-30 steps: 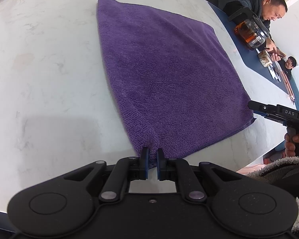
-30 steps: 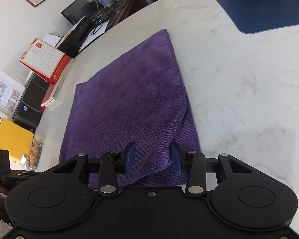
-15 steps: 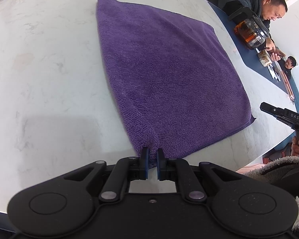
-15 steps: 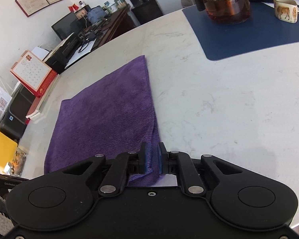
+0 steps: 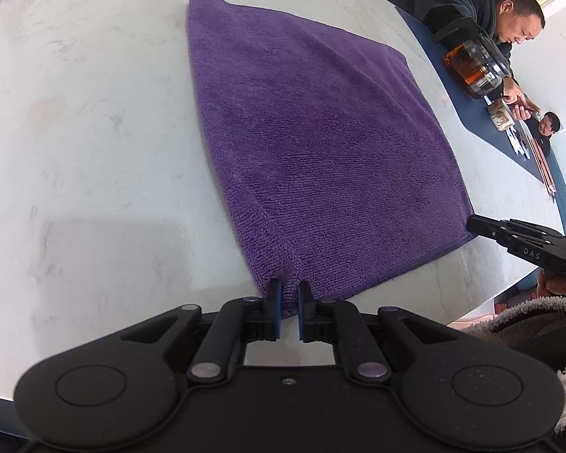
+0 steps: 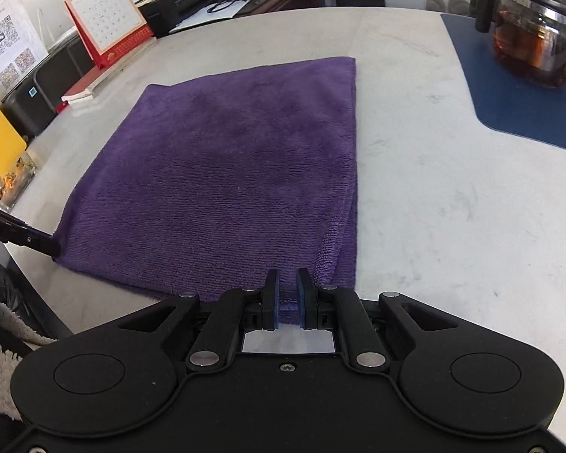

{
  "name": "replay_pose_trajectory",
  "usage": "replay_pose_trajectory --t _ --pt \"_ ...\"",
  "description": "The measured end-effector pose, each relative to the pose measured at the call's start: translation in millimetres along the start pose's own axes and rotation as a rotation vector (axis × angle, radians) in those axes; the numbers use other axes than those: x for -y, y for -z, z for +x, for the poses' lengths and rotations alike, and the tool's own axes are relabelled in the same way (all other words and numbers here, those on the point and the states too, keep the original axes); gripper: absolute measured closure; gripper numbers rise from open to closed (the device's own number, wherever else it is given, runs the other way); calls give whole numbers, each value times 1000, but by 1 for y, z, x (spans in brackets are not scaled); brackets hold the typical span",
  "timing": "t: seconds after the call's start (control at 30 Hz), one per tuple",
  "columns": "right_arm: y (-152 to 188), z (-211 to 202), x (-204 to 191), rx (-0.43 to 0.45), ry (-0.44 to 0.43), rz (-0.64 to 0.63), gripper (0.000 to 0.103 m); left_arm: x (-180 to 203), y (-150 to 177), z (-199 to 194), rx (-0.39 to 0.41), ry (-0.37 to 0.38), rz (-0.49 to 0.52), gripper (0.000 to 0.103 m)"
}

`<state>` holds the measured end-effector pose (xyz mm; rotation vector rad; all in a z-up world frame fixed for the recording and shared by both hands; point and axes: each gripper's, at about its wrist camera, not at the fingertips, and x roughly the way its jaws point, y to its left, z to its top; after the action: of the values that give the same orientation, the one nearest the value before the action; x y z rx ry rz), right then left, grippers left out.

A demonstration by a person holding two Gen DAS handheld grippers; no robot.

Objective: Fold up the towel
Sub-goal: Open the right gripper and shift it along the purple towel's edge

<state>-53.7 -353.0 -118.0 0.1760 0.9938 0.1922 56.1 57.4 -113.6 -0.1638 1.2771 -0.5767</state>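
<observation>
A purple towel [image 5: 313, 143] lies flat on the pale marble counter [image 5: 86, 120], its near edge along the counter's near edge. The left tool [image 5: 289, 304] is clenched on the towel's near left corner, and the right tool [image 6: 287, 294] is clenched on the near right corner (where a second layer shows along the towel's side). A glass teapot [image 6: 532, 45] stands on a blue mat [image 6: 509, 113] toward the counter's far right; a seated man [image 5: 490, 11] bends over it.
</observation>
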Motion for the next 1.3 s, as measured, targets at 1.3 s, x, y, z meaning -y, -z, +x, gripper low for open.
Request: replay_pose_trajectory --t 1.3 --pt "31 -34 38 17 63 290 80 5 -20 8 -1 -62 -9 93"
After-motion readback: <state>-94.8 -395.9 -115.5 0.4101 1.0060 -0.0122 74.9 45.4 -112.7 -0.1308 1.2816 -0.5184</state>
